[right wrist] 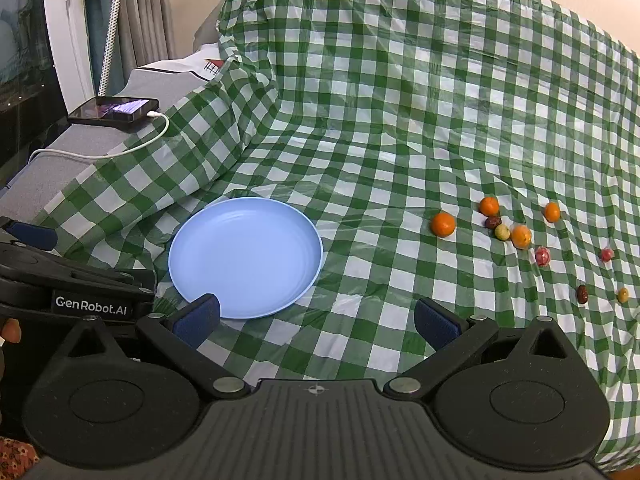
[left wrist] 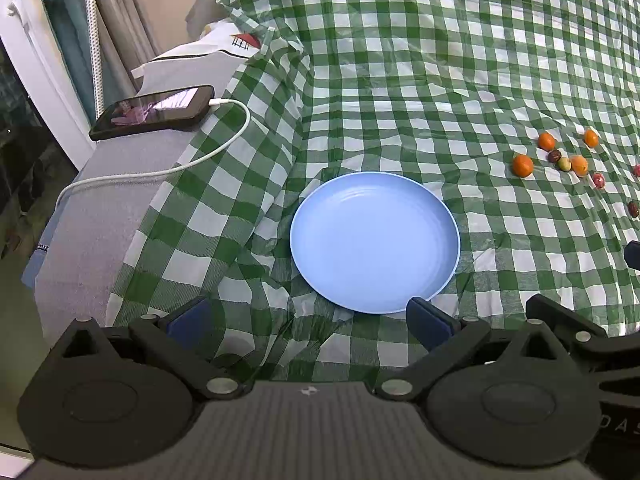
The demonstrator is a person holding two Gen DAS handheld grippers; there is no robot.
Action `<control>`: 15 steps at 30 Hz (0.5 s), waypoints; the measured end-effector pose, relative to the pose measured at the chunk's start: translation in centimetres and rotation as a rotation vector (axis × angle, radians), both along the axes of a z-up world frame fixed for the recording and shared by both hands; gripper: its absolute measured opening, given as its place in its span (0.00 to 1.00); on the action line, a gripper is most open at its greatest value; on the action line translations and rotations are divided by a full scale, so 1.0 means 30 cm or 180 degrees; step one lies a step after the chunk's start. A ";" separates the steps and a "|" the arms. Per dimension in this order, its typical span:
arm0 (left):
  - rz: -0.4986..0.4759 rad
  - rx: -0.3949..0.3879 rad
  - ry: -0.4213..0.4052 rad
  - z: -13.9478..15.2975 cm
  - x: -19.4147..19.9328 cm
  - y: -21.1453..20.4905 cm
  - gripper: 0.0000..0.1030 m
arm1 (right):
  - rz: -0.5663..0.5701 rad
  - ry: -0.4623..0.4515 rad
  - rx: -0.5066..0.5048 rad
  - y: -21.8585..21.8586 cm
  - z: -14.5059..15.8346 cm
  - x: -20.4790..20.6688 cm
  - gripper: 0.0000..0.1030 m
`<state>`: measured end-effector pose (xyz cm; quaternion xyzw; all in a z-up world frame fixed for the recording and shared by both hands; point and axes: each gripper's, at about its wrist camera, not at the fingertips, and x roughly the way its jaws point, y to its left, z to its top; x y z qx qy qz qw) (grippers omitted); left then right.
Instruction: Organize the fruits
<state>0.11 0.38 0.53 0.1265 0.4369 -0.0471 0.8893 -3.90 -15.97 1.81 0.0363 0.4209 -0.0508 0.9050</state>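
An empty light-blue plate [left wrist: 374, 240] [right wrist: 246, 256] lies on the green checked cloth. Several small fruits lie scattered to its right: oranges [right wrist: 443, 224] [left wrist: 523, 165], dark dates [right wrist: 582, 294], a pale green fruit [right wrist: 502, 232] and red wrapped ones [right wrist: 542, 256]. My left gripper [left wrist: 308, 320] stands open just before the plate's near rim, nothing between its fingers. My right gripper [right wrist: 316, 322] is open too, between the plate and the fruits, holding nothing. The left gripper's body [right wrist: 72, 280] shows at the left of the right wrist view.
A phone [left wrist: 154, 112] with a white charging cable [left wrist: 168, 164] rests on a grey padded surface left of the cloth. The cloth rises in a steep wrinkled slope behind the plate. Curtains and a window frame stand at the far left.
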 end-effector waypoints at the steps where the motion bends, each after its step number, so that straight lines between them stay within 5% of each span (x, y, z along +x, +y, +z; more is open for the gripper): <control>1: 0.0003 0.0000 0.0000 -0.001 0.000 0.001 1.00 | 0.0002 0.0003 0.0004 -0.001 -0.001 -0.001 1.00; 15: 0.0036 -0.0004 0.0041 -0.012 0.012 0.008 1.00 | 0.0031 0.0017 0.0029 0.006 -0.013 0.006 1.00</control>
